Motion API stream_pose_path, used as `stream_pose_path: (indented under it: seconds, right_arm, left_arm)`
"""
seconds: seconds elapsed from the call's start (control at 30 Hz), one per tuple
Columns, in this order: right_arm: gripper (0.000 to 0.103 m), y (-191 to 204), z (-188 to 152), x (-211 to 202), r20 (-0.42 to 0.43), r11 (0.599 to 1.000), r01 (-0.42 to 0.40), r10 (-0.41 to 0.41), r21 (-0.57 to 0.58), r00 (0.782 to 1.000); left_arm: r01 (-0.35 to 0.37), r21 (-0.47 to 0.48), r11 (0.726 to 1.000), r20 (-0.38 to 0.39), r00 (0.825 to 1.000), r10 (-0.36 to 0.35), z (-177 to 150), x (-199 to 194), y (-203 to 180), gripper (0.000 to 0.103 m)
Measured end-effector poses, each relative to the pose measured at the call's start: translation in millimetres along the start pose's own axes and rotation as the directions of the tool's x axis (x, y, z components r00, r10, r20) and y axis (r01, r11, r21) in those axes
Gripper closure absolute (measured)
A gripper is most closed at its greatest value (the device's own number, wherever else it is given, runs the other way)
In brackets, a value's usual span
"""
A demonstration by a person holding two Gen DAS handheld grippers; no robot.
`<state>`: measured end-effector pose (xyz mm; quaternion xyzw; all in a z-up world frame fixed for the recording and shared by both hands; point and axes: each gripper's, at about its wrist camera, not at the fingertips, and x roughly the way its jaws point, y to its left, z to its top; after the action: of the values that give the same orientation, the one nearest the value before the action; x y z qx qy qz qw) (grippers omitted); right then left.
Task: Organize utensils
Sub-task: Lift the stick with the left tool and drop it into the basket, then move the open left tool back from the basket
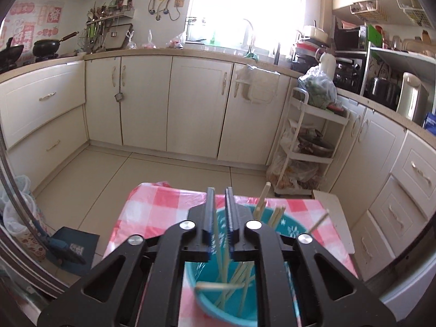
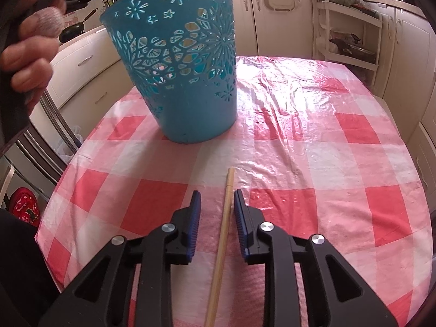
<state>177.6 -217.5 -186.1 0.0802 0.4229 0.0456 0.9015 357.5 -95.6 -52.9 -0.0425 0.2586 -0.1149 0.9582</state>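
A teal cut-out basket (image 2: 190, 109) stands upright at the back left of the pink checked tablecloth (image 2: 313, 163). In the left wrist view I look down into the basket (image 1: 283, 226), which holds several pale wooden chopsticks (image 1: 237, 275). My left gripper (image 1: 220, 190) hovers over its mouth, jaws a narrow gap apart. One chopstick (image 1: 218, 245) shows through that gap, and the pads do not press on it. My right gripper (image 2: 217, 192) stands open low over the table. A single chopstick (image 2: 223, 231) lies on the cloth between its fingers, close to the right pad.
A person's hand (image 2: 30, 62) is at the upper left beside the basket. Cream kitchen cabinets (image 1: 147, 103) ring the room. A white tiered trolley (image 1: 308, 141) with pots and bags stands beyond the table's far right corner. The cloth drops away at the table's edges.
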Motion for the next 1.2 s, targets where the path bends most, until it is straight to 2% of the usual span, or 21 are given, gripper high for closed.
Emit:
stream_pose_path:
  seconds: [0.03,0.07,0.1,0.13,0.17,0.23,0.3,0.37,0.5,0.63,0.8,0.9,1.1,1.2]
  right_arm:
    - [0.078,0,0,0,0.001,1.000,0.000,0.000,0.000,1.000]
    - [0.078,0,0,0,0.001,1.000,-0.001,0.001,0.001,1.000]
    - [0.078,0,0,0,0.001,1.000,-0.002,0.002,0.002,1.000]
    - [0.078,0,0,0,0.001,1.000,-0.006,0.005,0.005,1.000]
    - [0.078,-2,0,-1,0.002,1.000,-0.013,0.013,0.013,1.000]
    - [0.078,-5,0,-2,0.004,0.999,-0.030,0.030,0.029,1.000]
    - [0.078,-7,-1,-2,0.004,0.998,-0.039,0.039,0.039,0.999]
    - [0.078,-6,-1,-3,0.002,0.999,-0.030,0.030,0.026,1.000]
    - [0.072,-2,0,-3,-0.010,1.000,-0.025,0.025,0.015,1.000]
    - [0.070,2,3,-1,-0.022,1.000,-0.008,0.009,0.018,1.000]
    - [0.071,6,3,0,-0.027,1.000,0.019,-0.019,0.004,0.999]
    - [0.075,7,3,0,-0.027,0.999,0.036,-0.036,0.002,0.999]
    - [0.097,5,0,-1,-0.023,0.996,0.086,-0.087,-0.035,0.996]
    - [0.097,5,-1,-3,-0.040,0.995,0.079,-0.082,-0.061,0.996]
  left_arm:
    - [-0.010,0.008,1.000,-0.005,1.000,0.010,-3,-8,2,0.074]
    - [-0.022,0.012,1.000,-0.008,1.000,0.022,-6,-16,4,0.065]
    - [-0.029,0.014,0.999,-0.007,1.000,0.030,-8,-22,6,0.049]
    - [-0.045,0.016,0.999,0.001,0.999,0.045,-10,-32,8,0.041]
    - [-0.062,0.019,0.998,0.017,0.998,0.061,-12,-41,10,0.039]
    - [-0.090,0.028,0.996,0.055,0.995,0.088,-17,-59,15,0.026]
    - [-0.128,0.031,0.991,0.092,0.988,0.125,-23,-70,20,0.020]
    - [-0.143,0.030,0.989,0.085,0.986,0.140,-28,-72,27,0.018]
    - [-0.135,0.008,0.991,-0.003,0.991,0.135,-31,-63,43,0.018]
    - [-0.145,-0.022,0.989,-0.009,0.989,0.145,-30,-66,57,0.012]
    - [-0.145,-0.055,0.988,-0.014,0.989,0.145,-30,-71,71,0.010]
    - [-0.148,-0.063,0.987,-0.015,0.989,0.147,-29,-72,72,0.010]
    - [-0.149,-0.067,0.987,-0.023,0.989,0.148,-32,-68,75,0.009]
    - [-0.150,-0.063,0.987,-0.023,0.989,0.149,-34,-66,74,0.009]
